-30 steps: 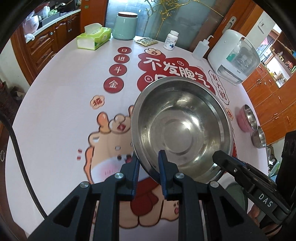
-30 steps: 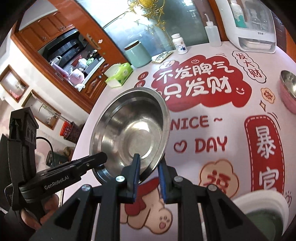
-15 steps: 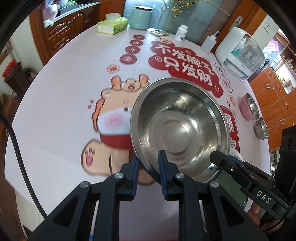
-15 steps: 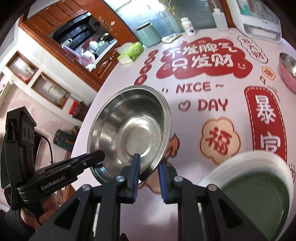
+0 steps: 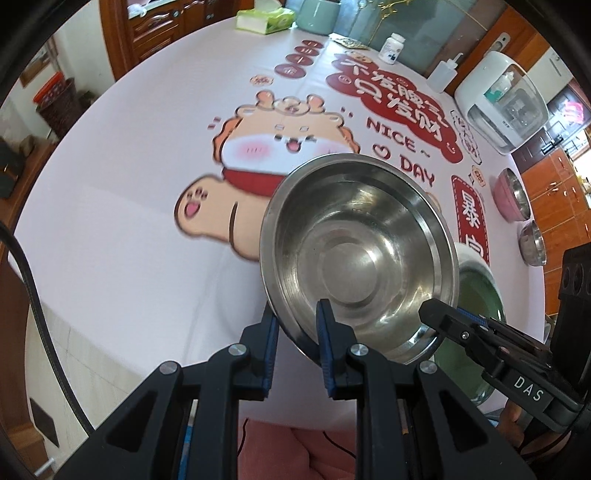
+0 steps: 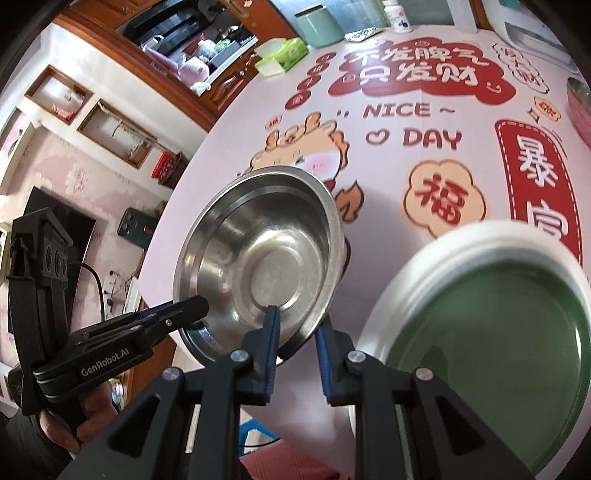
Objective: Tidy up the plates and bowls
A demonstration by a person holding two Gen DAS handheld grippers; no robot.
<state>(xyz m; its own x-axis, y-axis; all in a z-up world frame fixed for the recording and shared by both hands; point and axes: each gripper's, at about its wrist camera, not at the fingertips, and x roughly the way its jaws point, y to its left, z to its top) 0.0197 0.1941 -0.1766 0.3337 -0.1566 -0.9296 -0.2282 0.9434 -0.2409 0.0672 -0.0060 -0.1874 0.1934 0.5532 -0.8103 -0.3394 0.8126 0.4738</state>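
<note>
A large steel bowl [image 5: 358,254] hangs in the air above the table's near edge, held by both grippers. My left gripper [image 5: 297,325] is shut on its near left rim. My right gripper [image 6: 295,325] is shut on its near right rim; it also shows in the left wrist view [image 5: 439,317]. The bowl [image 6: 262,254] is tilted toward the cameras. A green plate with a white rim [image 6: 491,314] lies on the table just right of the bowl and below it [image 5: 480,291]. A pink bowl [image 5: 511,194] and a small steel bowl [image 5: 533,245] stand at the table's right edge.
The round table [image 5: 122,206] has a printed pink cloth. At the far side stand a tissue box [image 5: 264,20], a teal jar [image 6: 319,26], a pill bottle [image 5: 391,48], a squeeze bottle [image 5: 443,75] and a white appliance [image 5: 502,107]. Wooden cabinets lie beyond.
Both grippers have carried the steel bowl back toward the table's near edge and toward the green plate, which now shows large at the right. Both grips are unchanged.
</note>
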